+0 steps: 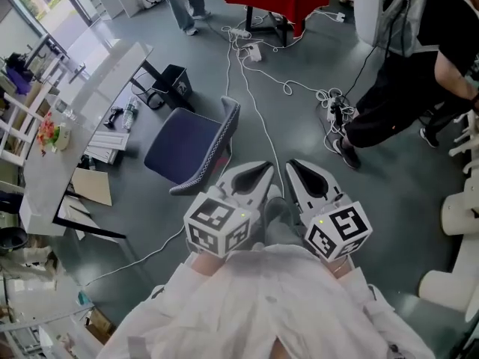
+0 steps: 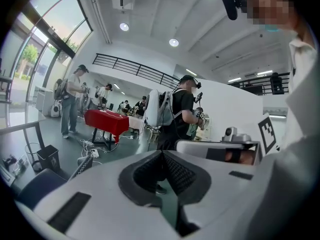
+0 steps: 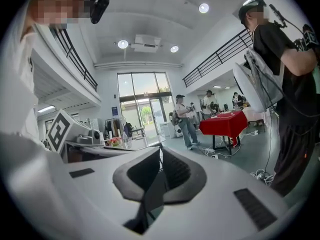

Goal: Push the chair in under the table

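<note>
Left gripper (image 1: 258, 172): jaws are sitting pressed together, gripping nothing
Right gripper (image 1: 299, 172): jaws are likewise sitting closed and empty, just beside the left one
Both grippers: are pointing out over the floor, apart from the chair
Chair (image 1: 191, 144): is standing out on the open floor, its backrest (image 1: 227, 129) facing the grippers and its seat facing the table
Table (image 1: 112, 66): is standing beyond the chair at the left, with nothing tucked under this edge
Progress: nothing appears done yet; reaching the backrest and pushing the chair in are both waiting
</note>
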The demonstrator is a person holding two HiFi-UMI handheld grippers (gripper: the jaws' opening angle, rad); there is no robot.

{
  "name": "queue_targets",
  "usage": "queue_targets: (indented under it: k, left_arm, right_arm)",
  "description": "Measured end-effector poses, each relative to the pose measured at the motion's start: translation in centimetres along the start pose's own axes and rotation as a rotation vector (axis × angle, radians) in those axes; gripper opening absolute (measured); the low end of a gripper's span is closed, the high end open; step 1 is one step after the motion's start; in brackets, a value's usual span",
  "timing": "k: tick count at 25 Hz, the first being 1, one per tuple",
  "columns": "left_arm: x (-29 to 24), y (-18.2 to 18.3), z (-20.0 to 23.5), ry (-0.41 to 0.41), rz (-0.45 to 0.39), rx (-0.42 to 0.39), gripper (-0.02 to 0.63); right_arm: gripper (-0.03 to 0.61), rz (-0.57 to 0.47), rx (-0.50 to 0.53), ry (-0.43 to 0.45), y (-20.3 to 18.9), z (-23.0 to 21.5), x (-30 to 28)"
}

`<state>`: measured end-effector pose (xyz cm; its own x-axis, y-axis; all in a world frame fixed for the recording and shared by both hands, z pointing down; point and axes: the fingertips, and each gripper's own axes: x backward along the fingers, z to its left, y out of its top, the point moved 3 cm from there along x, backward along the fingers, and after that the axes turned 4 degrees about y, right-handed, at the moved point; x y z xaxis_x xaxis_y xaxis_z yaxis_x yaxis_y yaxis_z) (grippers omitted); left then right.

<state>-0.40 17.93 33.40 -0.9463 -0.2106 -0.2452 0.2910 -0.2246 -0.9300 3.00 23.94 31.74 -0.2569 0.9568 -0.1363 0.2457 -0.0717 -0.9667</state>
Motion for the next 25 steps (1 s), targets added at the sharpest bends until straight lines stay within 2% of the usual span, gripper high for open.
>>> queue_targets:
  k: [12,17,25]
  left_arm:
    - [-10.1,4.5,5.3,0.088,-0.010,0.033,0.018]
    - [-13.7,6.3,8.4,0.158,-0.023,0.060,0.017]
    - [-17.1,8.1,13.5,0.284,-0.063,0.094,0.018]
  right_arm:
    - [0.038,0.041,0.026,0.107,3.8,-9.9,-7.4]
    - [0.038,0.062,0.025,0.178,5.0,-13.8,-11.3]
    - [0.038,0.091,0.036,0.314,6.2,-17.2,-17.3]
